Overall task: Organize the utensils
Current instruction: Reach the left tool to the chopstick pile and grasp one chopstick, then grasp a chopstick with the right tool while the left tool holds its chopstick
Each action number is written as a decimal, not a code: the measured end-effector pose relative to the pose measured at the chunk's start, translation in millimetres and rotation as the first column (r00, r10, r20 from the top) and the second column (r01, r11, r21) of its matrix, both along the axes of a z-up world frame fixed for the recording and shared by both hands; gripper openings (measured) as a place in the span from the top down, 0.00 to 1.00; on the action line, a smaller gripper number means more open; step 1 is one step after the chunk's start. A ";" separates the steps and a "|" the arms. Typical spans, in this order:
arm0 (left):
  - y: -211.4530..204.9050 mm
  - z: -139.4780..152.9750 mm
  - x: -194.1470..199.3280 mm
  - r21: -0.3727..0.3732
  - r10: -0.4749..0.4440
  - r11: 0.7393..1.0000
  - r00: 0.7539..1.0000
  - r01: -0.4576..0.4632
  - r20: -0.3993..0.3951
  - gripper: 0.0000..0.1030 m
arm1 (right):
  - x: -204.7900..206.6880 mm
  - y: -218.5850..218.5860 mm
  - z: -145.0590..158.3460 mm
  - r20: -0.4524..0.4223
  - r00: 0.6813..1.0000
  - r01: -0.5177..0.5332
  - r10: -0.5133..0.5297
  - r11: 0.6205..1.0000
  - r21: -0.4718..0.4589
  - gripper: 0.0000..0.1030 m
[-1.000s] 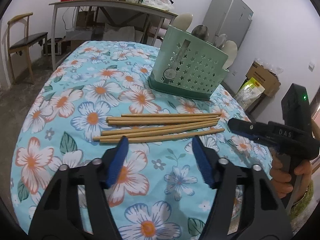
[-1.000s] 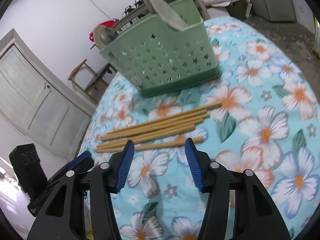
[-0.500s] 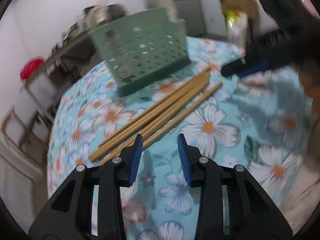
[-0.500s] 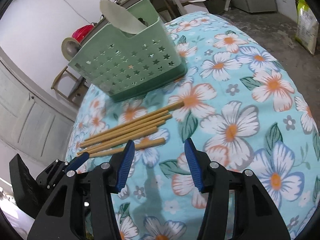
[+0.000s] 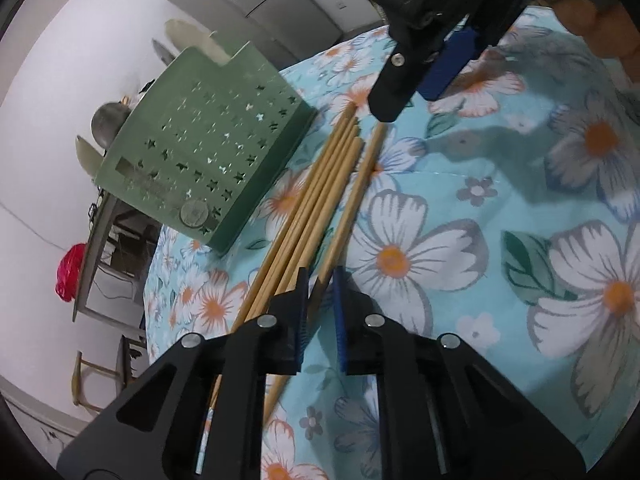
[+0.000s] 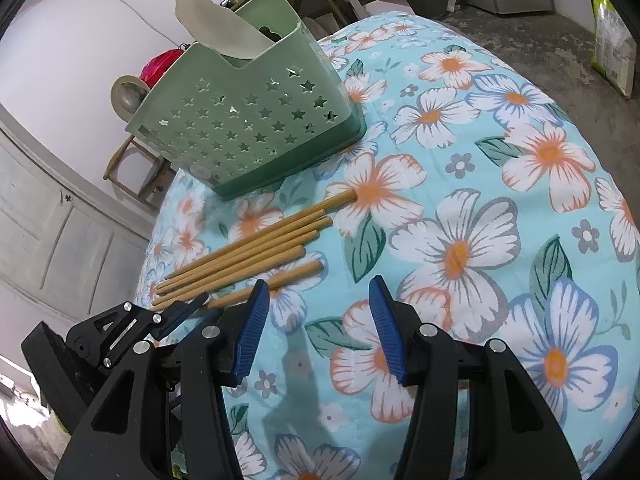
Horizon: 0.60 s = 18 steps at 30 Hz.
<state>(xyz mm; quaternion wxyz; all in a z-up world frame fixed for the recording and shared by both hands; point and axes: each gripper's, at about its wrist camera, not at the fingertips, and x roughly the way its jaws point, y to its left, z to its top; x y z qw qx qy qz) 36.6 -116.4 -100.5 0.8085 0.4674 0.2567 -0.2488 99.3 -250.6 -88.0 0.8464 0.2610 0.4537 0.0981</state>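
The left gripper (image 5: 320,300) has just been closing on the nearest chopstick (image 5: 352,208), now pinched near its thin end; it should be lifted level. The right gripper (image 6: 316,320) is held half open, empty. Beyond lie the other chopsticks (image 6: 248,252), then the green caddy (image 6: 248,120) near the table's far edge; room is left rightward.

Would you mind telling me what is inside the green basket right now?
Sticking out of the green basket are a pale flat spoon or paddle and a metal ladle bowl. Their handles and anything lower down are hidden behind the star-punched wall.
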 end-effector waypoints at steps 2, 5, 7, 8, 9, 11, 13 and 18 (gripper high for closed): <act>1.3 2.9 -6.2 0.000 0.000 1.000 1.000 0.000 -0.016 0.93 | -0.9 -0.2 -0.2 0.000 1.000 -0.001 0.001 1.000 0.000 0.51; 4.7 5.5 -12.9 -0.005 0.015 1.000 0.999 -0.016 -0.045 0.94 | -1.2 -0.4 0.5 0.001 1.000 -0.001 0.001 1.000 0.000 0.51; 11.7 9.7 -16.3 -0.029 0.048 0.998 0.995 -0.051 -0.088 0.94 | -1.4 0.2 1.7 0.003 1.000 -0.004 0.004 1.000 -0.004 0.51; 15.9 11.7 -16.3 -0.045 0.069 0.996 0.991 -0.074 -0.112 0.94 | -2.2 0.5 2.4 0.005 1.000 -0.005 0.005 1.000 -0.004 0.51; 22.5 15.7 -15.9 -0.072 0.100 0.991 0.984 -0.112 -0.149 0.94 | -3.3 0.9 3.3 0.006 1.000 -0.007 0.007 1.000 -0.002 0.51; 36.7 23.5 -15.3 -0.130 0.161 0.973 0.962 -0.192 -0.218 0.94 | -4.4 1.9 4.6 0.009 1.000 -0.009 0.009 1.000 0.000 0.51; 53.3 26.9 -10.2 -0.190 0.211 0.944 0.936 -0.270 -0.281 0.96 | -6.2 3.6 5.7 0.012 1.000 -0.014 0.014 1.000 0.010 0.51; 97.2 40.3 -12.1 -0.351 0.307 0.816 0.858 -0.460 -0.411 0.96 | -4.5 15.8 6.1 0.005 0.999 -0.053 0.053 0.994 0.100 0.54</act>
